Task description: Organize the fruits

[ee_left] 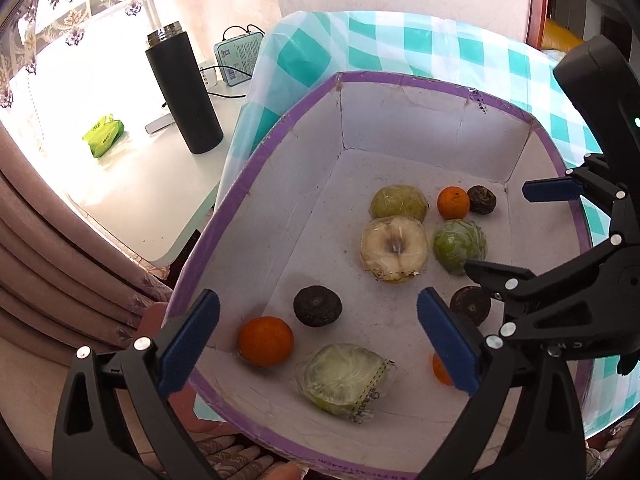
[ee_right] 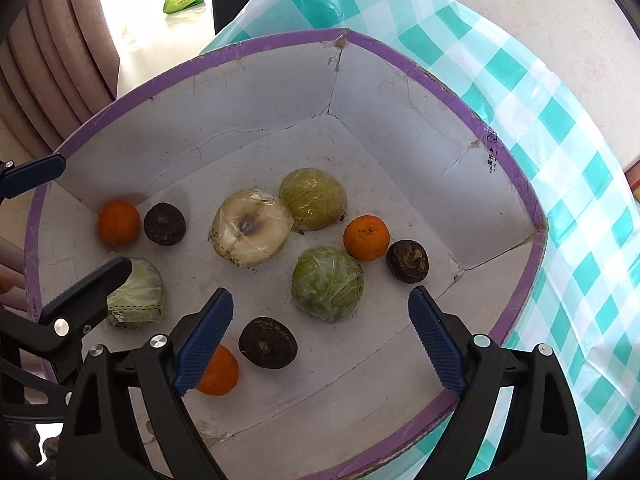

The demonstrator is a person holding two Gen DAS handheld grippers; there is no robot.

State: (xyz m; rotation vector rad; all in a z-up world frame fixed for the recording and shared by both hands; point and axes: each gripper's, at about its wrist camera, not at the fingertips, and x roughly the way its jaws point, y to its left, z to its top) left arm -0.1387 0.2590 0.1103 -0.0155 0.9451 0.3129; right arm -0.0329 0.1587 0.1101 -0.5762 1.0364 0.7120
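Left wrist view: my left gripper (ee_left: 318, 338) hangs over a white cardboard box (ee_left: 256, 160) with a purple rim, its jaws spread wide and holding nothing. The box sits on a table covered with a teal and white checked cloth (ee_left: 440, 44).

Inside the box lie the fruits. Nearest me, between my blue pads, is a pale green fruit wrapped in clear film (ee_left: 344, 376). Just to its left sits an orange (ee_left: 265, 341), and beyond that a dark brown round fruit (ee_left: 317, 305). Farther in, a cut half of a pale fruit in film (ee_left: 394, 250) lies face up, touching a yellow-green wrapped fruit (ee_left: 399, 202) behind it. To the right are a second orange (ee_left: 453, 202), a small dark fruit (ee_left: 482, 199) in the far right corner, and a green wrapped fruit (ee_left: 460, 246).

My right gripper (ee_left: 516, 232) reaches in from the right, its jaws also spread with nothing between them.

Right wrist view: beneath my right gripper (ee_right: 320, 342) lie a dark round fruit (ee_right: 268, 343) and a third orange (ee_right: 218, 372), partly hidden behind the left pad.

Beyond the box, on a white surface to the far left, stand a black flask (ee_left: 184, 92) and a green packet (ee_left: 103, 136).
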